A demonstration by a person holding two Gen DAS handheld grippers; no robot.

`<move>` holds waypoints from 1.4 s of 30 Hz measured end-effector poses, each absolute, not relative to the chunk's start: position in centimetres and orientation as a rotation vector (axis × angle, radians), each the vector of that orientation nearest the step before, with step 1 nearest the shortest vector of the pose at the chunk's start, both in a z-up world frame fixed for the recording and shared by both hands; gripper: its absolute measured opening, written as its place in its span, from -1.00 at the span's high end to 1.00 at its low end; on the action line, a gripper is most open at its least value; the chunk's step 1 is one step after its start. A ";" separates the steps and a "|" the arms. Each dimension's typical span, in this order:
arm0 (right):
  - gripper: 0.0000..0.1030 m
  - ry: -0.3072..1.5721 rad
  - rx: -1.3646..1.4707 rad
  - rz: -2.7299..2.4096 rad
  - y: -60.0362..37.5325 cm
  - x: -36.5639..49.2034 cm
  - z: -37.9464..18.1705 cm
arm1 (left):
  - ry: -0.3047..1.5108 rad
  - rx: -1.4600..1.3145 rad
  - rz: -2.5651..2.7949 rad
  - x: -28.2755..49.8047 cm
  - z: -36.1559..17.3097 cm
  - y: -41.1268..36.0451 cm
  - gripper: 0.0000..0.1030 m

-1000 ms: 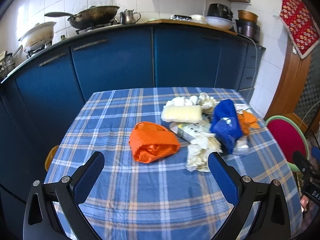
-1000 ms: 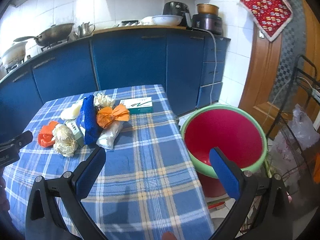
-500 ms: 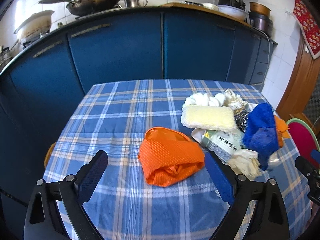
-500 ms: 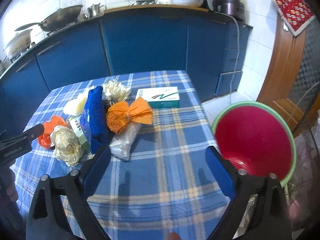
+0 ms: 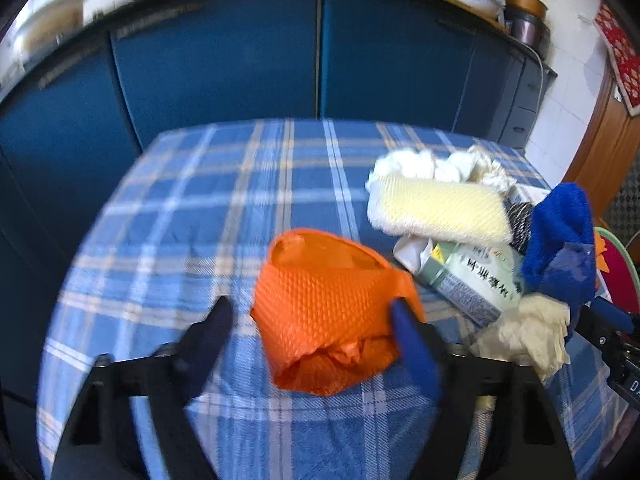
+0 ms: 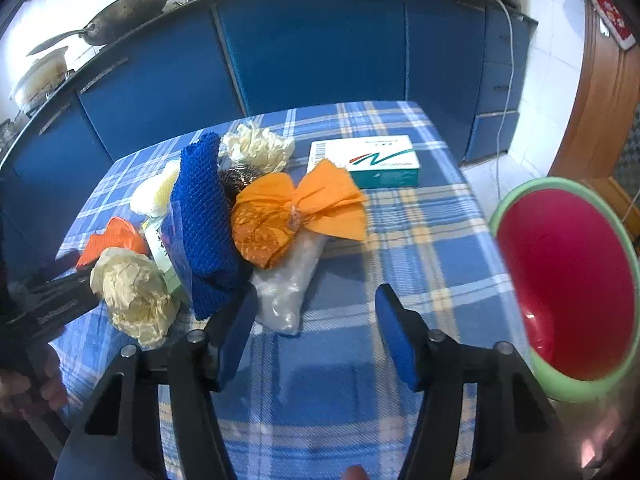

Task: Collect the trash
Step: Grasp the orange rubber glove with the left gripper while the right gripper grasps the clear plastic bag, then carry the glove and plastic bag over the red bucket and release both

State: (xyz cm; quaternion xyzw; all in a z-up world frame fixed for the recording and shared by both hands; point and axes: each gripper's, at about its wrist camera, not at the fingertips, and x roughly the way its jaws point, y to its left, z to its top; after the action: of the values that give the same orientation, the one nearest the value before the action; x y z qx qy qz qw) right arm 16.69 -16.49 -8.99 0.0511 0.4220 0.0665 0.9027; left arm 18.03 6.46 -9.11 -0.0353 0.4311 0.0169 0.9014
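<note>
The left gripper (image 5: pixel 310 320) was spread around the crumpled orange mesh bag (image 5: pixel 328 312), its 2 blue pads standing on either side of the wad: the right pad touched or overlapped the bag's edge, the left pad stood just beside it with a strip of cloth showing between. The view was motion-blurred, so whether the pads had begun to bite could not be told. The step in hand looked like grasping this bag. To do it well, the pads probably needed to sink low enough to catch the thick folded lower part, not the loose open lip at the top, and close squarely so the springy mesh would not squirt out or drag the plaid tablecloth (image 5: pixel 200 216).

The right gripper (image 6: pixel 314 320) was likewise spread and held nothing; it hovered over the cloth with its left pad just beside the clear plastic bag (image 6: pixel 286 292). Beyond lay the rest of the trash, bunched together: a crumpled cream paper wad (image 6: pixel 132 296), a blue mesh cloth (image 6: pixel 202 216), an orange paper wrapper (image 6: pixel 296 212) and, farther back, a white-and-green box (image 6: pixel 364 160). The red bin (image 6: pixel 568 284) stood off the table's right edge, so a firm hold would matter for the carry across.
</note>
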 end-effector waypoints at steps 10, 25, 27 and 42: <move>0.21 0.889 0.200 0.245 -15.8 17.6 -9.5 | 0.879 -0.106 -0.037 17.9 -9.4 6.2 0.19; 0.53 0.887 0.202 0.307 -15.6 13.6 -8.4 | 0.805 -0.129 -0.072 14.2 -6.0 6.2 0.67; 0.53 0.883 0.203 0.312 -15.8 12.6 -8.1 | 0.790 -0.134 -0.081 13.6 -5.3 6.0 0.68; 0.53 0.778 0.227 0.285 -20.1 7.1 -3.8 | 0.683 -0.118 -0.188 9.5 0.1 0.9 0.68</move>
State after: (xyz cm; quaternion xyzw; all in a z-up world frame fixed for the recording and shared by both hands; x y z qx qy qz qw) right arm 7.13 -20.08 -3.79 0.1103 0.3772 0.1383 0.9091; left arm 9.54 0.90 0.13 -0.0575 0.3343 -0.0922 0.9362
